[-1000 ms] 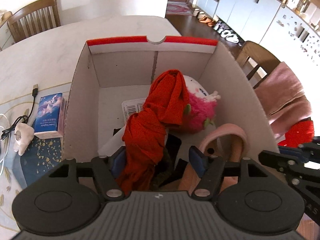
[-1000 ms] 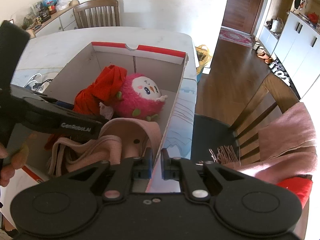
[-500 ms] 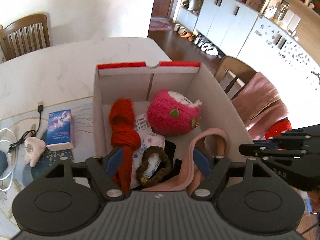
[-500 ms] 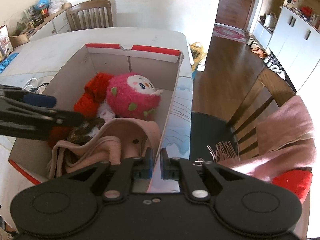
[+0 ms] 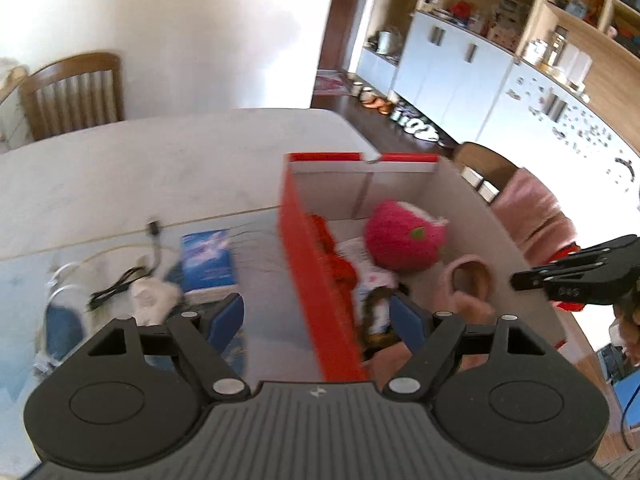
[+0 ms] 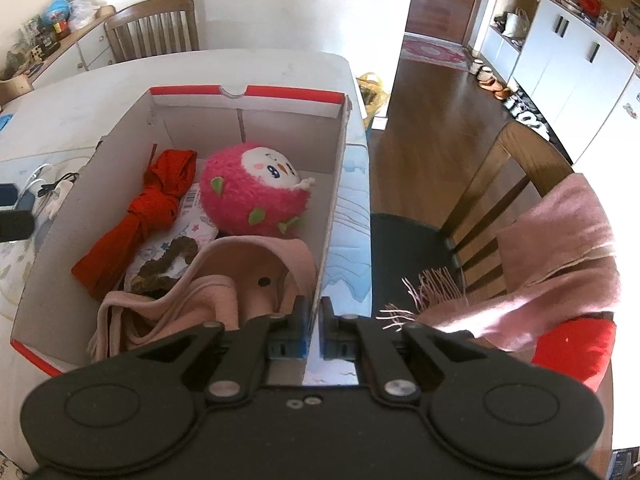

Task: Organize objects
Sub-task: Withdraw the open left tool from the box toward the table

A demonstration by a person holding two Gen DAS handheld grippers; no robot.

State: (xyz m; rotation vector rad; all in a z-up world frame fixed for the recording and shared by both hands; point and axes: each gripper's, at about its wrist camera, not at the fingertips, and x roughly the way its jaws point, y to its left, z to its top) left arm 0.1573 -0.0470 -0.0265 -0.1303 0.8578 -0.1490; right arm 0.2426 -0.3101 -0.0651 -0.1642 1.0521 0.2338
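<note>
One box (image 6: 120,152) on desk (image 6: 72,92); inside: one pink plush toy (image 6: 252,196), one red cloth (image 6: 140,212), one pink cloth (image 6: 240,272), one brown hair tie (image 6: 164,264); beside box: one blue packet (image 5: 208,260), one black cable (image 5: 120,284); two chairs (image 6: 156,28)

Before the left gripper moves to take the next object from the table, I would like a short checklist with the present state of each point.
1. Left gripper open and empty: ok, its fingers stand wide apart with nothing between them.
2. Right gripper steadies the box: ok, it is shut on the right wall's near end.
3. Red scarf fully inside the box: ok, it lies along the left wall.
4. Room left in the box: cannot tell; the pink plush toy and pink cloth cover most of the floor.
5. Next object visible: ok, the blue packet lies on the table left of the box, though the view is blurred.
</note>
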